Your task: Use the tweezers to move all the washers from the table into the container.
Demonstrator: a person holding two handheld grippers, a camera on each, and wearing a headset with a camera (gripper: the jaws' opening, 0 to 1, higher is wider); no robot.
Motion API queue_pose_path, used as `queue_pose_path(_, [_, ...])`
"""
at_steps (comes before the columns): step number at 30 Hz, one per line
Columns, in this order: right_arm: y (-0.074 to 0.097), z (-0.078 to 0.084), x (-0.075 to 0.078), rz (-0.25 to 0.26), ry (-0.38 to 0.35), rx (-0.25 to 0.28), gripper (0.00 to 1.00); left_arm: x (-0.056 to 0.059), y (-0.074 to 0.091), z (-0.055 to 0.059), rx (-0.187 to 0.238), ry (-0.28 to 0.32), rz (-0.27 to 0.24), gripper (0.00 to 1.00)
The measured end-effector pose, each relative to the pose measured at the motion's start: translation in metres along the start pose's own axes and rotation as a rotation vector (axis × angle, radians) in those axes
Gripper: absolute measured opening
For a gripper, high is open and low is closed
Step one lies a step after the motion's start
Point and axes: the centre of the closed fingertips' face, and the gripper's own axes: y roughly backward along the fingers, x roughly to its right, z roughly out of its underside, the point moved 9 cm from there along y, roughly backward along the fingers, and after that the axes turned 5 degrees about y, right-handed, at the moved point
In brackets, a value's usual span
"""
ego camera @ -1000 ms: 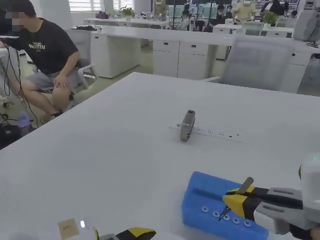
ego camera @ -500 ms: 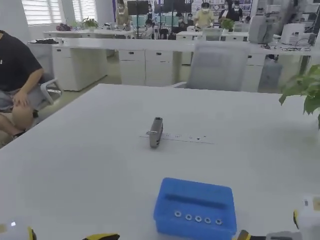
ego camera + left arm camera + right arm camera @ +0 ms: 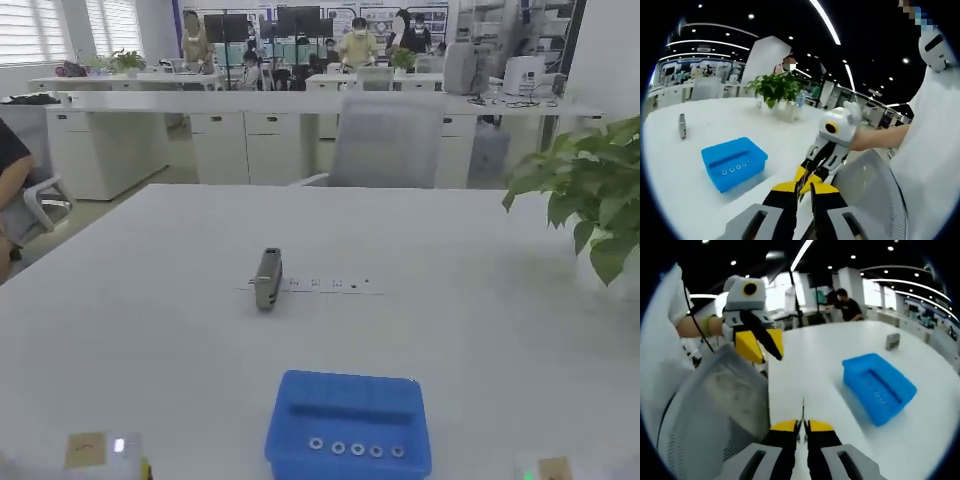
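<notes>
The blue container (image 3: 348, 430) sits near the table's front edge with several washers (image 3: 357, 448) in a row inside it. It also lies to the left in the left gripper view (image 3: 734, 162) and to the right in the right gripper view (image 3: 879, 385). My right gripper (image 3: 802, 427) is shut on thin tweezers (image 3: 803, 412), held back from the table over a chair back. My left gripper (image 3: 802, 189) has its jaws closed with nothing seen between them. The two grippers face each other: right gripper (image 3: 832, 145), left gripper (image 3: 757, 337).
A small grey device (image 3: 267, 278) lies mid-table by a flush socket strip (image 3: 330, 286). A potted plant (image 3: 585, 195) stands at the right. A grey mesh chair back (image 3: 715, 405) is close under both grippers. Desks, chairs and people fill the room behind.
The right gripper with the tweezers, which hung over the container's washers a second ago, has pulled back out of the head view. The head camera has also swung to the right.
</notes>
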Motion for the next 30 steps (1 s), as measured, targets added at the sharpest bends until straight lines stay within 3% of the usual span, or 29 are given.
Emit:
queue_pose_path(3, [-0.006,-0.001,-0.005,-0.058,0.097,-0.053,0.03,-0.001,-0.009,-0.002,-0.026,-0.020,0.011,0.06])
queue_pose_path(5, [-0.008,-0.006,-0.009,-0.079,0.130,-0.052,0.03,0.000,-0.014,-0.003,-0.053,-0.031,0.033,0.07])
queue_pose_path(9, [-0.011,-0.010,-0.011,-0.082,0.234,-0.102,0.03,0.005,-0.021,-0.003,-0.119,-0.109,0.074,0.06])
queue_pose_path(12, [-0.014,-0.012,-0.012,-0.093,0.249,-0.109,0.03,0.008,-0.024,-0.002,-0.169,-0.163,0.081,0.06])
queue_pose_path(15, [-0.016,-0.013,-0.012,-0.093,0.257,-0.108,0.03,0.006,-0.026,0.002,-0.235,-0.235,0.051,0.04])
queue_pose_path(17, [-0.017,-0.013,-0.013,-0.096,0.263,-0.108,0.03,0.006,-0.026,0.002,-0.252,-0.310,0.028,0.00])
queue_pose_path(21, [-0.018,-0.013,-0.014,-0.095,0.266,-0.094,0.04,0.008,-0.025,0.005,-0.306,-0.362,0.022,0.00])
queue_pose_path(25, [-0.022,-0.009,-0.015,-0.079,0.204,-0.047,0.05,0.004,-0.018,0.009,-0.341,-0.357,0.021,0.00])
queue_pose_path(30, [-0.026,0.005,-0.018,-0.053,0.138,-0.058,0.16,-0.008,-0.010,0.017,-0.348,-0.297,0.002,0.00])
